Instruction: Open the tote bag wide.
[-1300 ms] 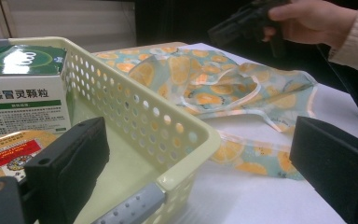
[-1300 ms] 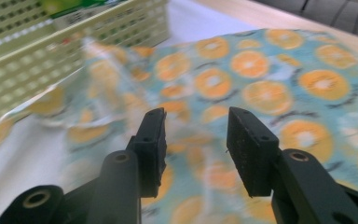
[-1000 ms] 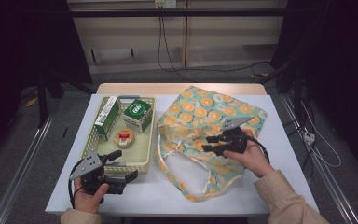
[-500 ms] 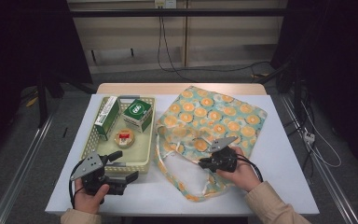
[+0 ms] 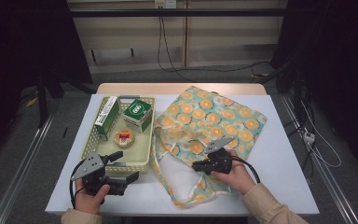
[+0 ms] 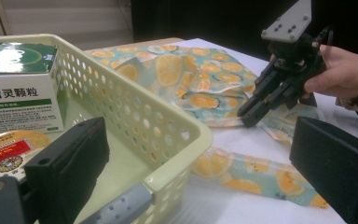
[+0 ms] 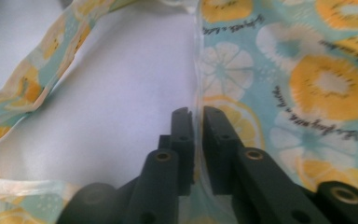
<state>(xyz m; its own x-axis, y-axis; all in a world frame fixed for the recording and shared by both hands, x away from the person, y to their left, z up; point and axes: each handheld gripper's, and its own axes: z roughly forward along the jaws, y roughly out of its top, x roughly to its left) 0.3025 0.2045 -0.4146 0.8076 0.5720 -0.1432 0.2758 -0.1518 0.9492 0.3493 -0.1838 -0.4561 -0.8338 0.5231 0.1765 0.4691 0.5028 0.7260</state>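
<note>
Since a second ago, the right gripper (image 5: 199,165) has come down and toward the person, from the middle of the tote bag (image 5: 214,119) to its open edge, its fingers (image 7: 182,140) closing onto that edge. Its own view shows the thin fabric rim pinched between them. From above, the bag lies flat on the desk (image 5: 284,158) at 3 o'clock of the basket (image 5: 147,135). The left gripper (image 5: 126,165) rests at 7 o'clock, fingers (image 6: 70,163) spread around the basket's corner, hand level.

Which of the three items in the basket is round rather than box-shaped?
The small round tin with the red label, lying flat nearest the basket's front. The tall green-and-white box and the green-topped medicine box behind it are rectangular.
</note>
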